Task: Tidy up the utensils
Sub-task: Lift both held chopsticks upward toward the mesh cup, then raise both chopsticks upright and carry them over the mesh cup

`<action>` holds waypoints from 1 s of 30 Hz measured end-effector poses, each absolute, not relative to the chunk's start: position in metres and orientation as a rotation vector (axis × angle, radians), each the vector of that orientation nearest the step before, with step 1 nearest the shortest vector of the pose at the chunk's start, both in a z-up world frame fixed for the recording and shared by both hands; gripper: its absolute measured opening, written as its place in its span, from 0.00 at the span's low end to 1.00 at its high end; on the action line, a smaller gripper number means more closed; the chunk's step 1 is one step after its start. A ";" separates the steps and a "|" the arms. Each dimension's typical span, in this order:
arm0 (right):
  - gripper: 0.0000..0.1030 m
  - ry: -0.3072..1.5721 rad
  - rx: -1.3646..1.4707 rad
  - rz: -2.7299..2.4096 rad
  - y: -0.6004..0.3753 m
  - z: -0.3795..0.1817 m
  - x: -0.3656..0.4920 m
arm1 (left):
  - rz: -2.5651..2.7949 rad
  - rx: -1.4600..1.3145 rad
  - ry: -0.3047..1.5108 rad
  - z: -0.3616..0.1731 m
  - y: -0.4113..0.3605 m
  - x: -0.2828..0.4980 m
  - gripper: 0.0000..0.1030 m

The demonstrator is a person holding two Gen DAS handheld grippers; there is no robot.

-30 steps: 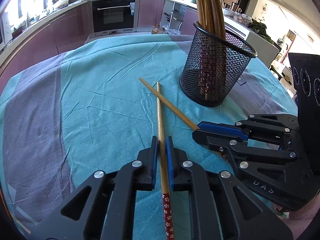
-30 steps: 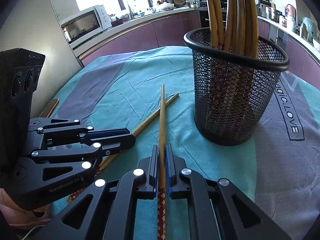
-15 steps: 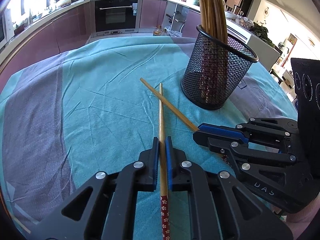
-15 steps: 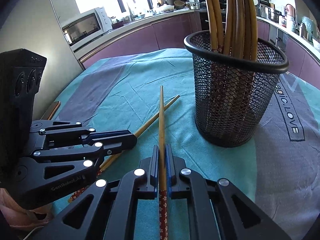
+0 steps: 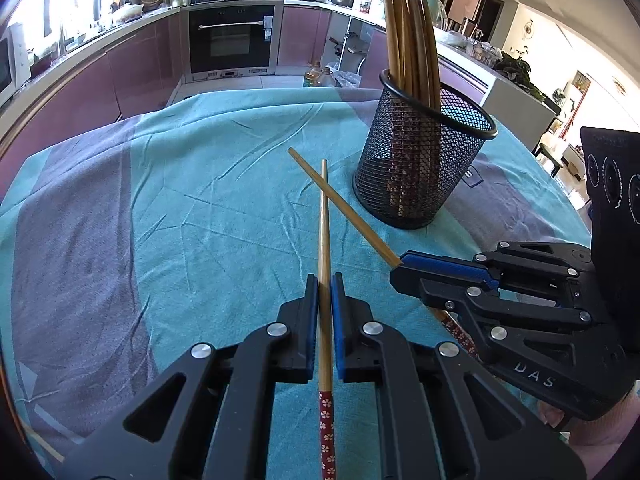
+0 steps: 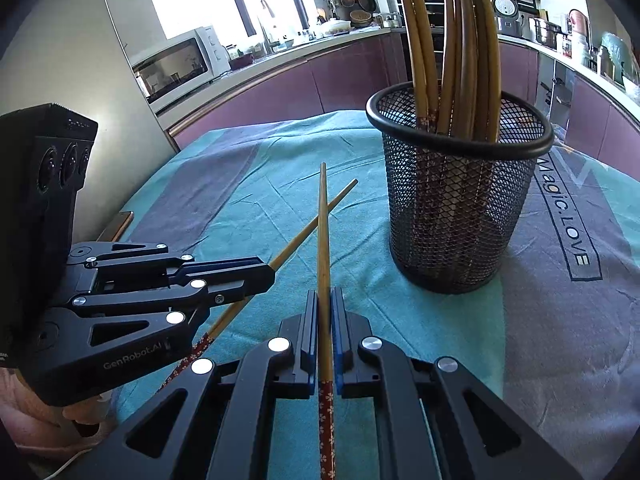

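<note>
My left gripper (image 5: 325, 280) is shut on a wooden chopstick (image 5: 324, 232) with a red flowered end, held above the cloth. My right gripper (image 6: 325, 296) is shut on a second chopstick (image 6: 323, 236) of the same kind. In the left wrist view the right gripper (image 5: 404, 264) sits at the right with its chopstick (image 5: 340, 204) crossing mine. In the right wrist view the left gripper (image 6: 260, 272) sits at the left with its chopstick (image 6: 316, 220). A black mesh holder (image 5: 424, 164) with several chopsticks stands ahead right; it also shows in the right wrist view (image 6: 456, 208).
A teal and grey cloth (image 5: 180, 208) covers the table. A phone-like object (image 6: 118, 222) lies at the table's left edge. Kitchen counters, an oven (image 5: 232, 40) and a microwave (image 6: 176, 66) stand beyond the table.
Both grippers have risen and pulled back a little with their chopsticks still held. The mesh holder now looks smaller and farther in both views.
</note>
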State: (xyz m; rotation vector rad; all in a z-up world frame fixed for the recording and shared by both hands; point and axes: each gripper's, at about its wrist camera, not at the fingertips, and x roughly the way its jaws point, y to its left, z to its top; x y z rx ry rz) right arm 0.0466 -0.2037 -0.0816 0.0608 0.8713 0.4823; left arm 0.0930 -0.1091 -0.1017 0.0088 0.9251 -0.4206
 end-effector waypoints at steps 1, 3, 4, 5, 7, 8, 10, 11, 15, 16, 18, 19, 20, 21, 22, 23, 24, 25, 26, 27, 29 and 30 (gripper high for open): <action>0.06 0.869 0.062 0.484 -0.204 -0.081 0.046 | -0.421 0.006 0.923 -0.101 -0.108 0.092 0.07; 0.06 0.862 0.064 0.488 -0.206 -0.079 0.044 | -0.422 0.002 0.919 -0.099 -0.105 0.091 0.07; 0.06 0.859 0.065 0.491 -0.206 -0.077 0.042 | -0.423 0.000 0.916 -0.097 -0.103 0.090 0.07; 0.06 0.855 0.066 0.493 -0.206 -0.076 0.042 | -0.425 -0.003 0.912 -0.096 -0.101 0.089 0.07; 0.06 0.846 0.067 0.496 -0.206 -0.073 0.040 | -0.426 -0.007 0.906 -0.093 -0.098 0.088 0.07; 0.06 0.841 0.068 0.498 -0.207 -0.071 0.040 | -0.427 -0.011 0.904 -0.092 -0.096 0.087 0.07; 0.06 0.831 0.070 0.501 -0.209 -0.068 0.038 | -0.430 -0.018 0.900 -0.090 -0.093 0.085 0.07; 0.06 0.827 0.070 0.502 -0.209 -0.066 0.038 | -0.429 -0.020 0.897 -0.088 -0.091 0.084 0.07; 0.06 0.803 0.070 0.507 -0.212 -0.059 0.034 | -0.432 -0.030 0.885 -0.082 -0.085 0.081 0.07; 0.06 0.799 0.071 0.508 -0.213 -0.057 0.034 | -0.434 -0.033 0.881 -0.080 -0.083 0.080 0.07; 0.06 0.785 0.073 0.510 -0.215 -0.053 0.032 | -0.436 -0.036 0.873 -0.076 -0.080 0.079 0.07; 0.06 0.780 0.073 0.510 -0.215 -0.051 0.031 | -0.437 -0.038 0.869 -0.075 -0.079 0.078 0.07; 0.06 0.776 0.072 0.511 -0.215 -0.050 0.031 | -0.438 -0.039 0.866 -0.073 -0.080 0.078 0.07; 0.06 0.772 0.072 0.510 -0.215 -0.048 0.031 | -0.440 -0.040 0.863 -0.071 -0.078 0.077 0.07; 0.06 0.768 0.074 0.511 -0.216 -0.047 0.030 | -0.441 -0.041 0.859 -0.069 -0.077 0.076 0.07; 0.06 0.764 0.076 0.512 -0.217 -0.045 0.030 | -0.443 -0.043 0.855 -0.068 -0.076 0.075 0.07; 0.06 0.759 0.079 0.513 -0.219 -0.044 0.029 | -0.446 -0.045 0.851 -0.066 -0.074 0.075 0.07; 0.06 0.752 0.081 0.514 -0.222 -0.042 0.028 | -0.449 -0.047 0.848 -0.064 -0.074 0.074 0.07; 0.06 0.747 0.085 0.516 -0.224 -0.040 0.027 | -0.453 -0.049 0.844 -0.062 -0.073 0.073 0.07; 0.06 0.742 0.087 0.516 -0.225 -0.038 0.027 | -0.457 -0.050 0.842 -0.060 -0.074 0.072 0.07; 0.06 0.736 0.088 0.516 -0.227 -0.036 0.026 | -0.463 -0.051 0.836 -0.057 -0.075 0.072 0.07; 0.06 0.732 0.090 0.516 -0.228 -0.035 0.026 | -0.466 -0.053 0.834 -0.056 -0.074 0.071 0.07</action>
